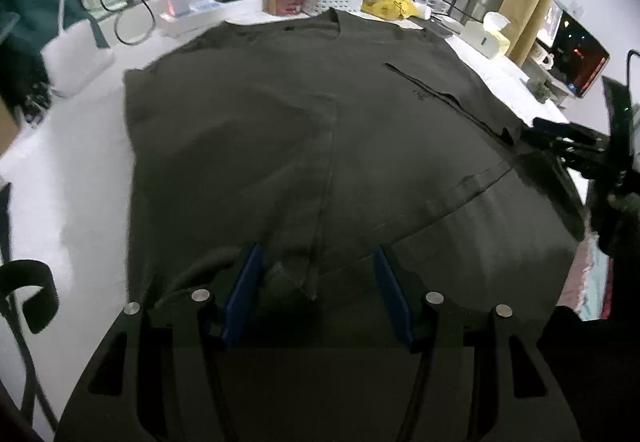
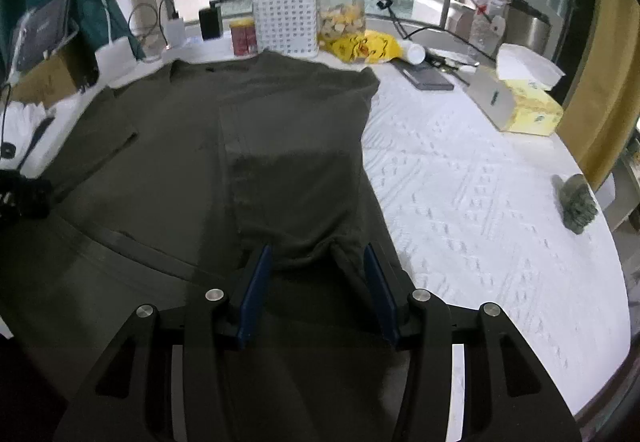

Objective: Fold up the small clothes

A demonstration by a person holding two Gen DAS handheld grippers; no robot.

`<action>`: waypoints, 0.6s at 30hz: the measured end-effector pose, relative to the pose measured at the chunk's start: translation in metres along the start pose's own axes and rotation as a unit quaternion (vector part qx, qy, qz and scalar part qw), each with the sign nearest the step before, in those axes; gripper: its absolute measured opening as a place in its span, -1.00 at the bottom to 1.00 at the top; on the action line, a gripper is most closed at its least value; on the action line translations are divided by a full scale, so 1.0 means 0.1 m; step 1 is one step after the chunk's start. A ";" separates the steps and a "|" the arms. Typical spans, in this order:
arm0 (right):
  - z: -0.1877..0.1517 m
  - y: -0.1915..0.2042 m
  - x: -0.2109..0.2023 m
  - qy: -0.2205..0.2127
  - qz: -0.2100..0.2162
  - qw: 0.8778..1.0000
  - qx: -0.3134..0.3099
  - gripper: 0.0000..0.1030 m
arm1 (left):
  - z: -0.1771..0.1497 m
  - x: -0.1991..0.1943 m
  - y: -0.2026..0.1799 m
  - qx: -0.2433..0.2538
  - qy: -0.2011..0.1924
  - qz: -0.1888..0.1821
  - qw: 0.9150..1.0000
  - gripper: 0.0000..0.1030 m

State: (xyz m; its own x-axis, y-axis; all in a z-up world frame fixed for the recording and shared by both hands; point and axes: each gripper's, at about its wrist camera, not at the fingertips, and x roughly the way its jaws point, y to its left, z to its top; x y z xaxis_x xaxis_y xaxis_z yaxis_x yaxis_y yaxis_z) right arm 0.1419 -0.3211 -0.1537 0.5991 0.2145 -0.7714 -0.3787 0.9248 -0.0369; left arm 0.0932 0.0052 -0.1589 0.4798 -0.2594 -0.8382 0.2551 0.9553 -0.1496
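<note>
Left gripper (image 1: 316,254): jaws stand apart, about mid-width; blue pads (image 1: 244,290) either side of a folded cloth corner; pads not pressing it, gap visible each side; nothing gripped.
Right gripper (image 2: 316,254): jaws also apart, mid-width; blue pads (image 2: 256,290) flank a puckered bit of hem; cloth lies between but loose, no pinch seen.
Shirt vs left jaws: dark olive T-shirt (image 1: 280,122) spreads ahead of & under the fingers; pointed fold tip sits between the pads, nearer the left one.
Shirt vs right jaws: same T-shirt (image 2: 288,146) runs fwd from the fingers; near edge gathers just at the fingertips.
Shirt placing: flat on white textured table cover (image 2: 480,182), neck end toward the far clutter, near end over the table edge toward the person.
Shirt look: one side already folded inward, long straight fold edge down the middle; sleeve flap out at left in right-wrist view; soft wrinkles, small dark mark near neckline, faint chest mark; hem stitching visible.
Other gripper: right gripper seen at far right of left-wrist view (image 1: 560,138), by the shirt's edge.
Far side: white perforated basket (image 2: 286,22), red can (image 2: 244,36), clear jar w/ snacks (image 2: 342,12), yellow bag (image 2: 364,46), tissue box (image 2: 520,102).
</note>
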 end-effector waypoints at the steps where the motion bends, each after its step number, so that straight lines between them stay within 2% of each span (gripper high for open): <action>1: -0.01 -0.01 -0.04 -0.002 -0.003 1.000 0.002 -0.01 | -0.01 -0.04 0.00 -0.001 -0.007 0.007 1.000 0.12; 6: -0.07 -0.06 -0.24 -0.011 -0.011 1.000 0.017 -0.01 | -0.09 -0.24 0.04 -0.012 -0.046 0.042 0.998 0.12; 10: -0.17 -0.08 -0.36 -0.015 -0.013 0.999 0.026 -0.01 | -0.21 -0.41 0.08 -0.026 -0.070 0.054 0.996 0.12; 18: -0.41 -0.08 -0.45 -0.010 -0.010 0.999 0.036 -0.01 | -0.49 -0.57 0.20 -0.053 -0.089 0.090 0.991 0.13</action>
State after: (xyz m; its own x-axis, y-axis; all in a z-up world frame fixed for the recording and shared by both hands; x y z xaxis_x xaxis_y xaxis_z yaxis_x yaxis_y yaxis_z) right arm 0.0891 -0.3512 -0.1449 0.6205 0.2019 -0.7578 -0.3161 0.9487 -0.0060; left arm 0.0294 0.0459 -0.1399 0.6517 -0.0948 -0.7525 0.0659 0.9955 -0.0683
